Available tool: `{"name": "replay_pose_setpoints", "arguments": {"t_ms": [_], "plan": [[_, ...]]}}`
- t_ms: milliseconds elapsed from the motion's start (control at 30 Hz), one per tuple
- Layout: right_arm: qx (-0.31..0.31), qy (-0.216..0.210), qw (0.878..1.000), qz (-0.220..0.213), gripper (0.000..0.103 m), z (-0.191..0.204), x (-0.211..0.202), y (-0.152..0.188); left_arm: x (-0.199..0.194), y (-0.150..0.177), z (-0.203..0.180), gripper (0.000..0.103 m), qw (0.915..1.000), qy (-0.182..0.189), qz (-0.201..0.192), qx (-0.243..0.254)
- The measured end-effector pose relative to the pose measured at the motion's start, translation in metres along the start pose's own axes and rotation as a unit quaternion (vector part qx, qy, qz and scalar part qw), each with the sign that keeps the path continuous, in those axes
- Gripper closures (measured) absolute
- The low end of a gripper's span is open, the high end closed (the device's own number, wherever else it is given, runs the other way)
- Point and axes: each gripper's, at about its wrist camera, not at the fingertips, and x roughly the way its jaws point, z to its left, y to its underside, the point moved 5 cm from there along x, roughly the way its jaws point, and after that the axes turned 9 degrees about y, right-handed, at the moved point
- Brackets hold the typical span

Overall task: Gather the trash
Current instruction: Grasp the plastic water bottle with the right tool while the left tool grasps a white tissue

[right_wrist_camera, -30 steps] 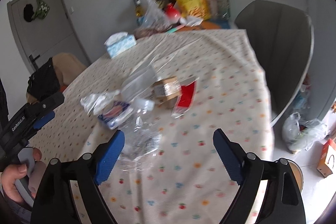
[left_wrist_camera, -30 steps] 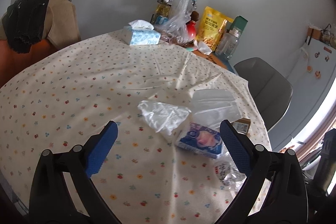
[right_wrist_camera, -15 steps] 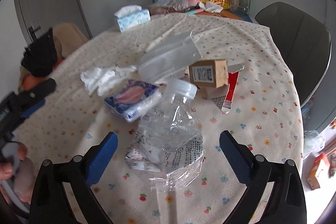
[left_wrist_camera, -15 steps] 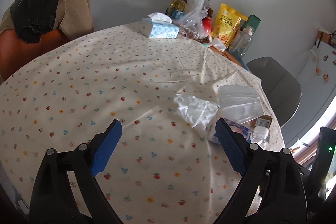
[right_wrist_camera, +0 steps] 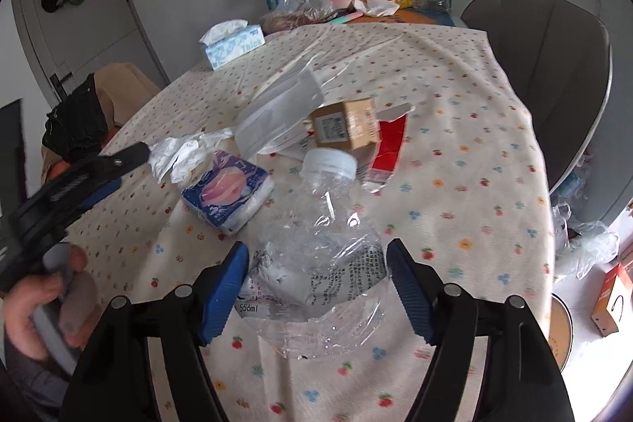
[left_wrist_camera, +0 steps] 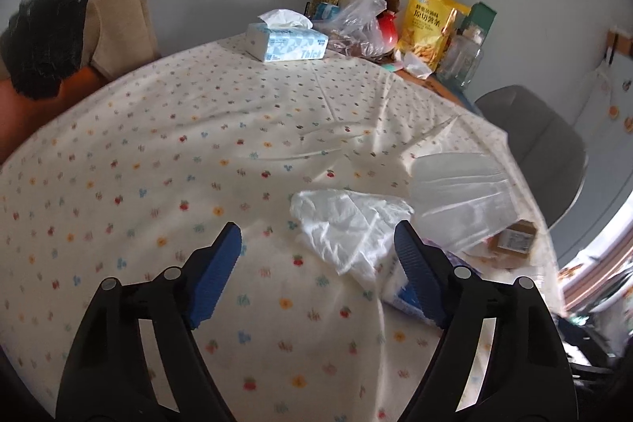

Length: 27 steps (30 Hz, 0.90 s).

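At the far left of the right wrist view a hand (right_wrist_camera: 37,303) grips the handle of the left gripper (left_wrist_camera: 318,256), whose jaws are closing with only flowered tablecloth (left_wrist_camera: 198,145) and the near corner of the crumpled white plastic bag (left_wrist_camera: 352,224) between the blue pads — nothing pinched yet. In its own view that bag lies just right of centre: thin, milky, creased into soft peaks. Lower right of it the blue tissue pack (right_wrist_camera: 227,194) peeks out behind the right-hand pad, glossy and pillow-shaped. Moving right, a clear flat sleeve (left_wrist_camera: 459,192) lies stiff and ribbed, and beyond it a small brown cardboard box (right_wrist_camera: 344,125) sits square-edged, with a torn red-and-white wrapper (right_wrist_camera: 389,153) just beside it. Now the right gripper (right_wrist_camera: 316,273), low centre in its view: the crushed clear bottle (right_wrist_camera: 320,244), white cap pointing up the frame, printed label wrinkled, lies right between the ridged pads, and the jaws are closing on it — the pads look just short of the plastic on both sides, so no grip so far. So this reads as the pick-up step, both hands at once, with all the trash on the table. Next, I'd say, the right pads must squeeze through springy, slippery plastic without it popping free; the left needs to shift right and dip to catch a fold of film.
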Motion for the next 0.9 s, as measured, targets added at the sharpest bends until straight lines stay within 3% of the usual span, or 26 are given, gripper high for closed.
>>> {"name": "replay_pose_setpoints", "arguments": {"t_ms": [200,333,400,700,900], "plan": [[0.001,-0.004,1.0,-0.001,0.039,-0.007,-0.004,0.002,0.021,-0.005,0.005,0.044,0.9995,-0.002,0.031,-0.008],[0.001,-0.009,1.0,0.0,0.04,-0.008,-0.005,0.002,0.027,-0.003,0.009,0.084,0.9987,-0.007,0.048,-0.016],[0.0,-0.01,1.0,0.0,0.04,-0.008,-0.006,0.003,0.026,-0.002,0.007,0.096,0.9988,-0.012,0.047,-0.01],[0.005,-0.012,1.0,0.009,0.039,-0.009,0.002,0.004,-0.001,-0.003,-0.001,0.098,0.9996,-0.021,0.015,0.014],[0.004,-0.003,1.0,0.017,0.033,-0.008,0.013,0.002,-0.033,-0.007,0.001,0.099,0.9999,0.002,-0.014,0.008]]}}
